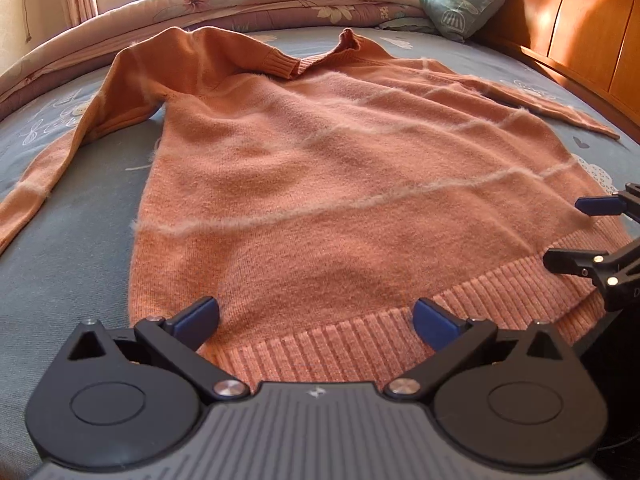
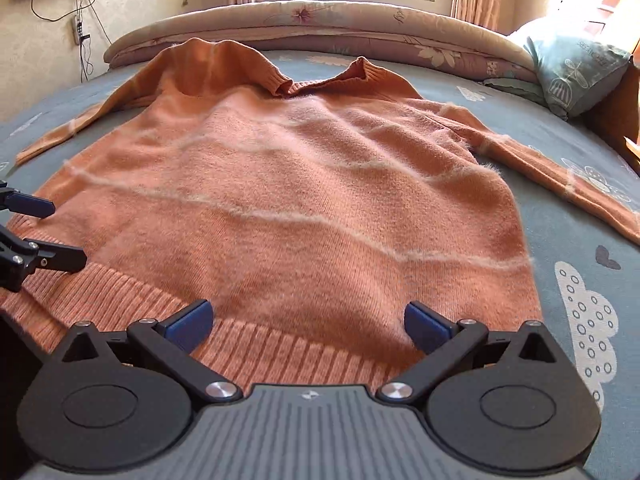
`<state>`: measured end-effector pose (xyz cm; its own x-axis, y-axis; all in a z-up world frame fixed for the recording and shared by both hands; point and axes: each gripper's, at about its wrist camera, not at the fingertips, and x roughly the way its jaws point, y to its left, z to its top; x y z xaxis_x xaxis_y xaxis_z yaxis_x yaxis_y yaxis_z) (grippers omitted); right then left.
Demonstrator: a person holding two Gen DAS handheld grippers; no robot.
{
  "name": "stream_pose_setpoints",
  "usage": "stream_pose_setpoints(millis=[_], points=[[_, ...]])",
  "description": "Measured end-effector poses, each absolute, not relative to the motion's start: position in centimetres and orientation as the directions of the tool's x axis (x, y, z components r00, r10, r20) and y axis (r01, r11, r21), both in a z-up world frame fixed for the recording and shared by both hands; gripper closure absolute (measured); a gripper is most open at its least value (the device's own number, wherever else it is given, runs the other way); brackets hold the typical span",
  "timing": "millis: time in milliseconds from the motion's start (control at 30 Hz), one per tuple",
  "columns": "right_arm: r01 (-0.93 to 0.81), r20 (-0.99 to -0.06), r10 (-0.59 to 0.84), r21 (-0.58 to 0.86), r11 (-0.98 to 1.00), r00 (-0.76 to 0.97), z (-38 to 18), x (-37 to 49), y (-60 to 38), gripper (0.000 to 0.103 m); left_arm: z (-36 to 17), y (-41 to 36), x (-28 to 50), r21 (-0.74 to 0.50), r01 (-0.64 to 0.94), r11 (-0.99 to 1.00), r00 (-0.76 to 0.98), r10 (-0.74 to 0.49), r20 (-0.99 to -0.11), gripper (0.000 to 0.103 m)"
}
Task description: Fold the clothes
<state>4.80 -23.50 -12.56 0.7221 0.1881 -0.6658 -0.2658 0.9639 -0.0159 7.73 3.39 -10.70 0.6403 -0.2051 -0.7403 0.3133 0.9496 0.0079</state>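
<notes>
Left wrist view shows the whole setup pretty well: a big bed with a grey-blue sheet printed with white clouds and flowers (image 1: 72,272) is doing the job of a work surface, with a rolled floral quilt (image 1: 256,0) shoved to the far edge and a teal patterned pillow (image 1: 460,0) up by the wooden headboard, I'd guess to keep the middle free for folding. Spread flat on it, front up, is the fuzzy orange knit sweater with thin pale stripes (image 1: 320,168), collar away from the cameras, ribbed hem (image 1: 360,340) nearest, both sleeves out to the sides, though the left one is bent back at the shoulder. That layout looks like the smoothing-out stage, so folding proper hasn't started. The left gripper (image 1: 316,314) hovers over the hem with its blue-padded jaws spread wide, nothing between them. The right gripper (image 2: 308,320) sits just beside it over the hem's other half, jaws equally wide and empty. Probably both are lined up to pinch the hem corners next.
</notes>
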Motion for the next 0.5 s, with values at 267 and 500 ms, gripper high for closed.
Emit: stream_pose_setpoints(millis=[267, 500], points=[[-0.312, -0.561, 0.378, 0.213, 0.926, 0.737, -9.0, 8.2, -24.7, 0.0, -9.0, 1.4, 10.5, -0.027, 0.388, 0.921, 0.641, -0.291, -0.711, 0.001], [-0.249, -0.559, 0.473, 0.431, 0.867, 0.681, -12.1, 9.5, -27.1, 0.0, -10.7, 1.5, 9.6, -0.032, 0.388, 0.921, 0.6, -0.279, -0.75, 0.001]])
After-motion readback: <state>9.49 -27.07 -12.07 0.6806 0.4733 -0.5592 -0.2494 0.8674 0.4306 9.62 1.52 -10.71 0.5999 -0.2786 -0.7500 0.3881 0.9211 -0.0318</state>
